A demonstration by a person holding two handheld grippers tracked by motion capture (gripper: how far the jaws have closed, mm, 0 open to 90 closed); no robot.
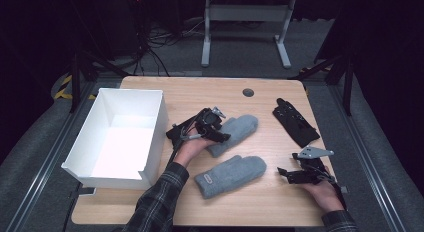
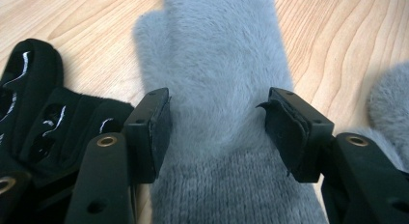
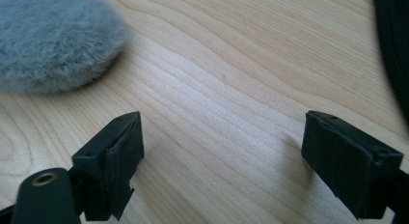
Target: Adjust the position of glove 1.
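High view is showing two fuzzy grey mittens lying on the pale wood-grain table (image 1: pixel 260 92). The left gripper (image 1: pixel 220 134) is sitting over the upper mitten (image 1: pixel 235 132) near its ribbed knit cuff; in the left gripper view its black jaws are straddling that mitten (image 2: pixel 219 89), pads at the fleece on both sides but not visibly squeezing it — so standing apart. The lower mitten (image 1: pixel 230 174) is lying just below, a small tag on its cuff. The right gripper (image 1: pixel 282 174) is hovering beside that mitten's rounded tip, jaws spread wide over bare wood. A black glove (image 1: pixel 295 123) is lying further back — a white open box (image 1: pixel 127 137) is standing left.
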